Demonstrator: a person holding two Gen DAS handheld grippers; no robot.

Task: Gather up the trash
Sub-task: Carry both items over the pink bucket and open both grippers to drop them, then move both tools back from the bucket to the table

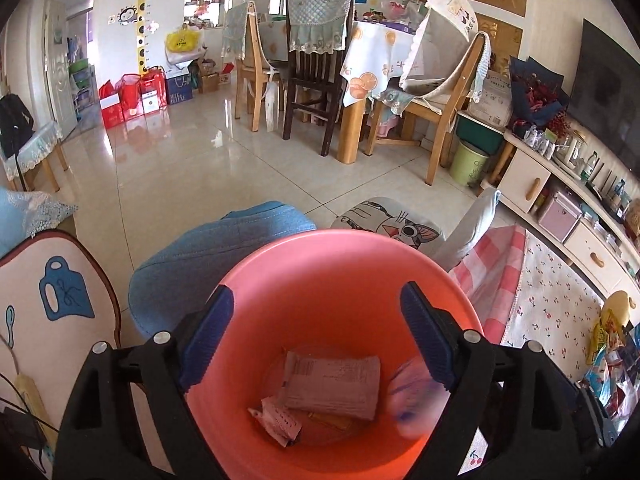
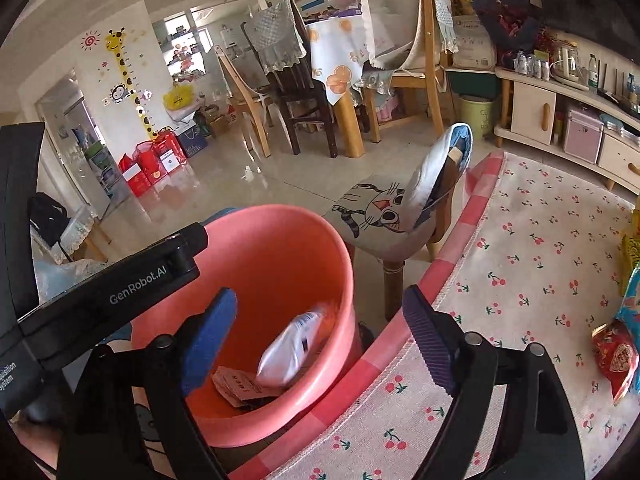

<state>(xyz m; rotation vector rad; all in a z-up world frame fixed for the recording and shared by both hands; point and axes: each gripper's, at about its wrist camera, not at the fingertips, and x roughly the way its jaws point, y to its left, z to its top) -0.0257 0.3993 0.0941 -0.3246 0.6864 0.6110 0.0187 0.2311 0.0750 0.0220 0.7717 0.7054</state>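
Bin point(image 1: 280, 280) sat directly below left tongs point(image 1: 316, 336), both tongs spread wide and empty. Wrapper point(image 2: 294, 344) blurred inside (likely just dropped). Right tongs point(image 2: 320, 340) hung over its right rim.

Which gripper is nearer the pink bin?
Left. The left gripper hangs open right above the pink bin; the right gripper hangs open beside it, over the table's edge.

My table's cherry-print cloth point(image 2: 532, 264) carries snack packets at its right edge — a red one point(image 2: 614, 356) nearest me. The pink bin point(image 2: 340, 264) stands just beside it on the tiled floor point(image 2: 248, 184) (glossy).
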